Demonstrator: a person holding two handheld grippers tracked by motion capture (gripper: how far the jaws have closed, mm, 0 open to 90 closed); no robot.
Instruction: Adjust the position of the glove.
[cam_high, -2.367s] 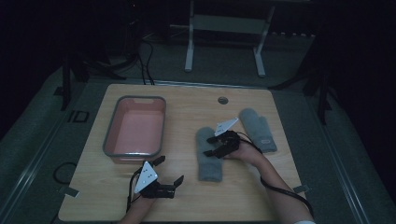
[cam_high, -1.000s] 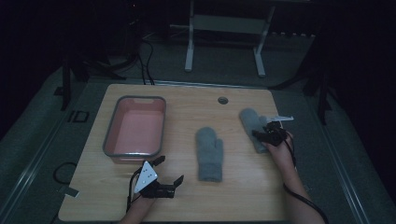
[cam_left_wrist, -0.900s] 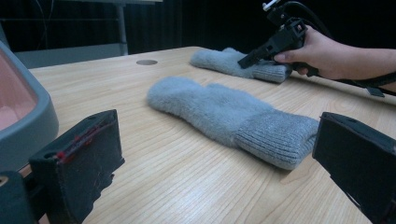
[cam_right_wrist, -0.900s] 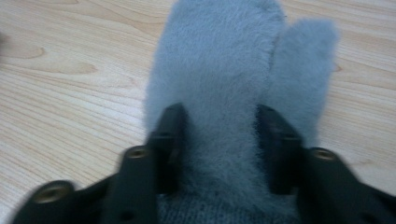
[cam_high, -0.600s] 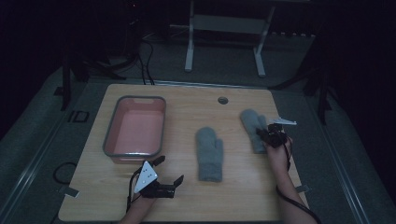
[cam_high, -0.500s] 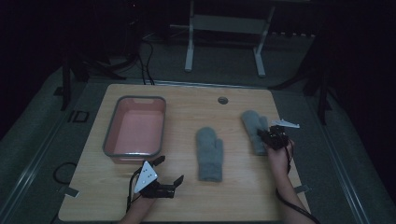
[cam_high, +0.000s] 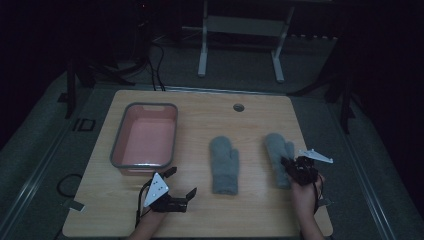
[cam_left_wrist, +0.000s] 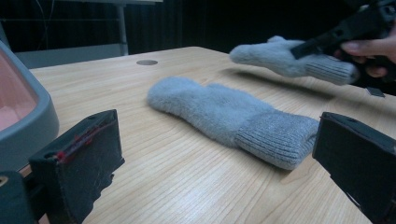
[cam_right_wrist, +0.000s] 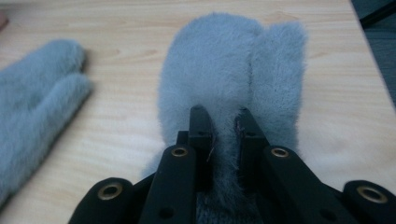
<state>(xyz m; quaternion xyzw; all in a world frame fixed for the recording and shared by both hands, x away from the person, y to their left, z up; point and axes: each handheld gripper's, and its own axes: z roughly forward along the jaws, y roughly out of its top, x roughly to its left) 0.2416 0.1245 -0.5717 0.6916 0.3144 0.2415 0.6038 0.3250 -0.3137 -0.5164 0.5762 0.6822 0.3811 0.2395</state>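
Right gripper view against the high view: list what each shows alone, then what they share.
Right gripper view: the right gripper jaws pinching a fold of the right mitten.
High view: the pink tray, the left gripper with jaws open, both forearms.
Shared: both grey mittens, the left mitten lying flat, and the wooden table.

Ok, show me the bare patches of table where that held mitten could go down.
Free: the wood between the tub and the flat mitten, and the far strip around the cable hole. Crowded: the right edge, where the right tongs pinch the held mitten, and the near-left corner by the left tongs.
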